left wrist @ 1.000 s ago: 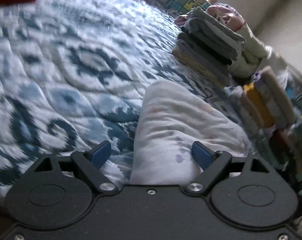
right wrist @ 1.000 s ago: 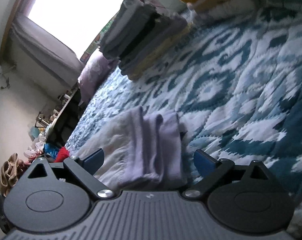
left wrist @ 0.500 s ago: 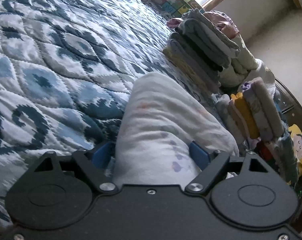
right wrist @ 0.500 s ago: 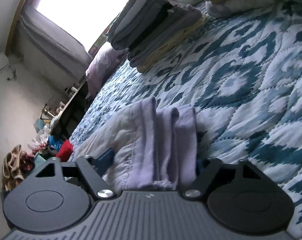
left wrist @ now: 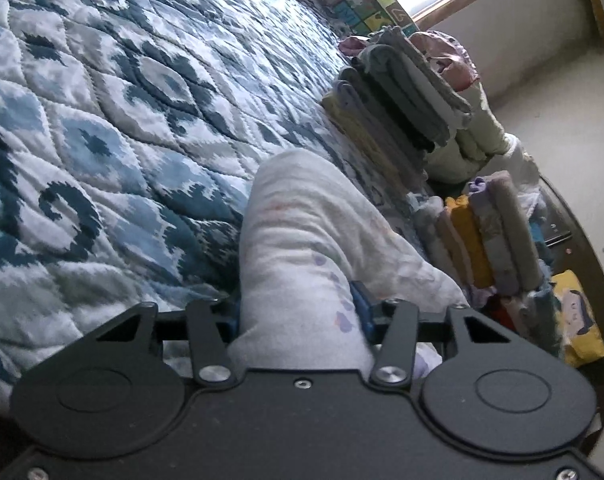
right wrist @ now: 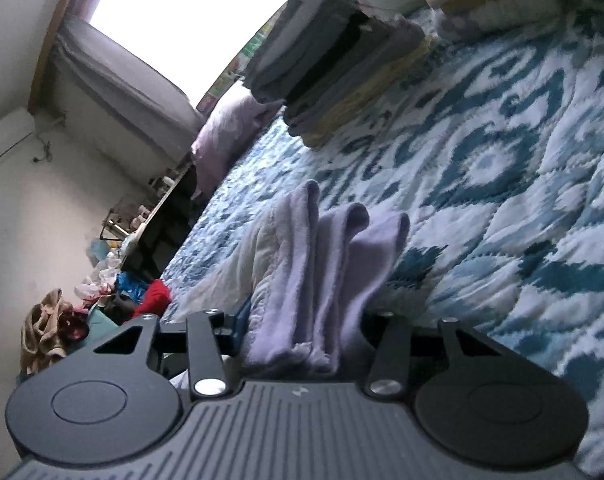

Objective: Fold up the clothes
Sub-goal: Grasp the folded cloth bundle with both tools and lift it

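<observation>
A folded white garment with faint pastel prints lies on the blue and white quilt. My left gripper is shut on its near end, blue pads pressed into the cloth on both sides. In the right wrist view the same garment shows its lilac folded edges and a white quilted layer. My right gripper is shut on that end; its pads are mostly hidden by cloth.
A stack of folded grey, black and yellow clothes stands on the quilt beyond the garment, also in the right wrist view. More folded piles stand to the right. A pillow, window and floor clutter lie far off.
Both grippers moved forward over the garment's ends and closed on it; their jaws were wide open a second ago.
</observation>
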{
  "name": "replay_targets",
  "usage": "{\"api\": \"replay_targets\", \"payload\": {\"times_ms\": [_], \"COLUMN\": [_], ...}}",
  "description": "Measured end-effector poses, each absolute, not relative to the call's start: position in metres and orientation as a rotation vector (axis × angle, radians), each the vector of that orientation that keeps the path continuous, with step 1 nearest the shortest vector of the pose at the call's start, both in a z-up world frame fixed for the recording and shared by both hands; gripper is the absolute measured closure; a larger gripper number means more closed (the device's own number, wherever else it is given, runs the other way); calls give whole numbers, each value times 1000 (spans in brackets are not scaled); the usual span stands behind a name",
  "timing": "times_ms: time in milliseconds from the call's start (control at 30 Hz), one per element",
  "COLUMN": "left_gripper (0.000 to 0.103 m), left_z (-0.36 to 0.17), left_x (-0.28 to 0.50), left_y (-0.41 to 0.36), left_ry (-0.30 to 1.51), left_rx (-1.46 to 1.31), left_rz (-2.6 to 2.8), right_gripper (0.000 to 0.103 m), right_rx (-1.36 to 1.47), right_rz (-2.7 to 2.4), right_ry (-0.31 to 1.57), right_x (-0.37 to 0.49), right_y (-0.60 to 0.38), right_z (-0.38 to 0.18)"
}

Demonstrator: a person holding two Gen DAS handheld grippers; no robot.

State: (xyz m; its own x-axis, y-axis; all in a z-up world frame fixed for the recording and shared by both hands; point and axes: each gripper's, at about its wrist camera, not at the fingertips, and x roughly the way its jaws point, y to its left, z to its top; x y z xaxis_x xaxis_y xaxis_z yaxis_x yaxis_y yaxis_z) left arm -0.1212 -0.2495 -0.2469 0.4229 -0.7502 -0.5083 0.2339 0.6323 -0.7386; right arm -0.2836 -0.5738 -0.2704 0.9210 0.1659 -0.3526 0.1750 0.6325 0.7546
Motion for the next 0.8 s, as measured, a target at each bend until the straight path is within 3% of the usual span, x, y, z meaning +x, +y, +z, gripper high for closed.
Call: {"api": "replay_targets", "payload": {"times_ms": [233, 300, 367, 400, 433, 500, 533, 633, 800], "left_gripper": [54, 49, 32, 32, 31, 38, 46, 53, 53], "left_z": [-209, -217, -242, -257, -264, -270, -268, -254, -210], "left_x": [-126, -123, -118, -116, -118, -122, -122, -123, -121], "left_y": [-257, -264, -273, -277, -274, -269, -270, -276, -304], "left_ry": [871, 892, 990, 1066, 1064, 1038, 1028, 998, 954], "left_rx": [-645, -612, -537, -504, -524, -547, -541, -560, -600], "left_rz": [-748, -729, -685, -654, -655, -666, -665, -705, -830], "right_gripper": [55, 55, 41, 32, 32, 35, 45, 56, 56], "right_rx": [881, 893, 932, 961, 997, 985, 958, 946, 967], "right_rz": [-1, -19, -79, -104, -118, -106, -95, -72, -64], "right_ry": [308, 326, 422, 478, 534, 504, 504, 484, 345], "right_x": [-306, -303, -293, -288, -285, -291, -291, -293, -317], "right_y": [-577, -583, -590, -593, -596, -594, -592, -593, -614], "right_z": [-226, -231, -253, -269, -287, -295, -292, -284, -246]}}
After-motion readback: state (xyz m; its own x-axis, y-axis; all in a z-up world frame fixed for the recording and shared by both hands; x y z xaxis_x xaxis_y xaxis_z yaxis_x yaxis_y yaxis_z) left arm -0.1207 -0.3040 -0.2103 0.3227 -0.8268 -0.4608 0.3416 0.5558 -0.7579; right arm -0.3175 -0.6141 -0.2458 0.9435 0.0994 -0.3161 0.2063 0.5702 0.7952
